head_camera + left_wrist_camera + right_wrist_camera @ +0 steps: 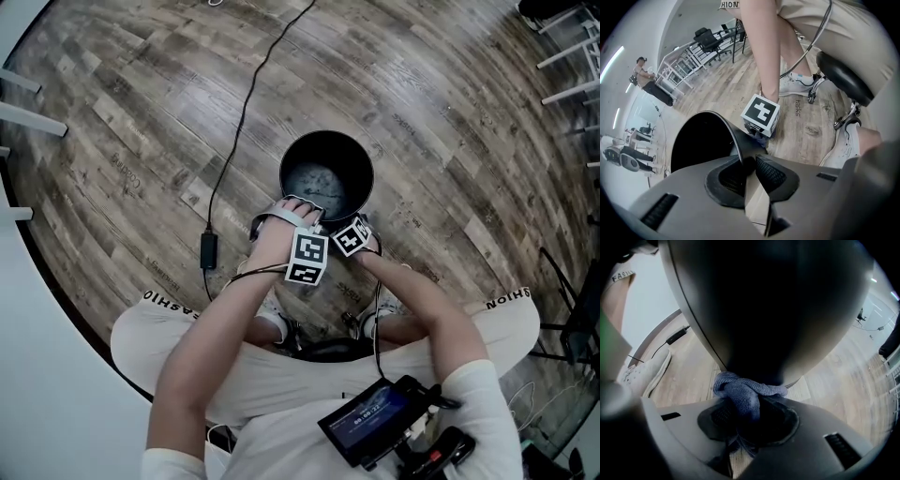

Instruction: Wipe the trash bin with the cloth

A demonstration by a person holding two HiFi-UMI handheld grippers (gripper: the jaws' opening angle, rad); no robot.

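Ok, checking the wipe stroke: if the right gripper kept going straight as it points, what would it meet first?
The trash bin's outer wall near its base; the held cloth seems to touch it, depth unclear.

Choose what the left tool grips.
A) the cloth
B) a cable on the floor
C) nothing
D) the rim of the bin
D: the left gripper view shows the left tool closed on the bin at its rim, while the cloth sits in the right tool.
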